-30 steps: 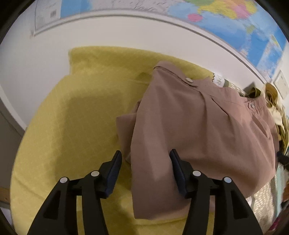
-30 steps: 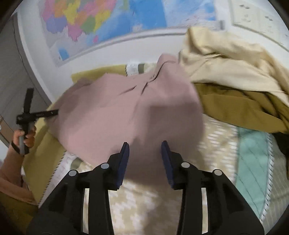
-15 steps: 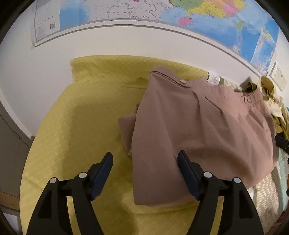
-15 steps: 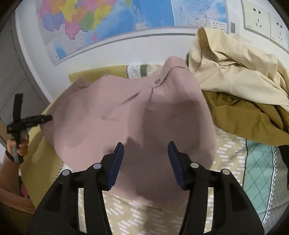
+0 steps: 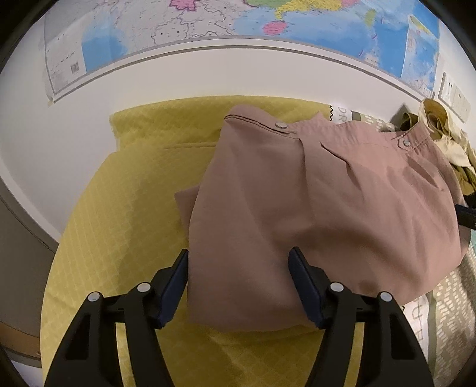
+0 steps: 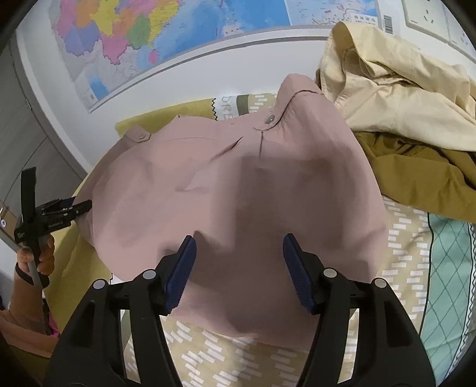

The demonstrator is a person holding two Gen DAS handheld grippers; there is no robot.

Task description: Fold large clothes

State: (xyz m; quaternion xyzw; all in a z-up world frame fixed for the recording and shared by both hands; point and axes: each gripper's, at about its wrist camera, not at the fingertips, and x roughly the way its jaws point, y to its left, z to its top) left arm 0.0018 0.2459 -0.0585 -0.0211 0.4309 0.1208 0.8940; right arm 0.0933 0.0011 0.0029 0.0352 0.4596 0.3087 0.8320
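A folded dusty-pink garment with snap buttons lies on the bed, partly on a yellow quilt. It also shows in the right wrist view. My left gripper is open, its blue-padded fingers standing on either side of the garment's near left edge, empty. My right gripper is open over the garment's near right edge, empty. The left gripper also shows in the right wrist view, at the garment's left side.
A pile of cream and olive-brown clothes lies at the right against the wall. A patterned beige and teal bedcover lies under the right side. A wall map hangs behind the bed.
Both grippers have opened wider and let go of the pink garment, which has settled flat on the bed. Both have drawn back slightly toward its near edge.
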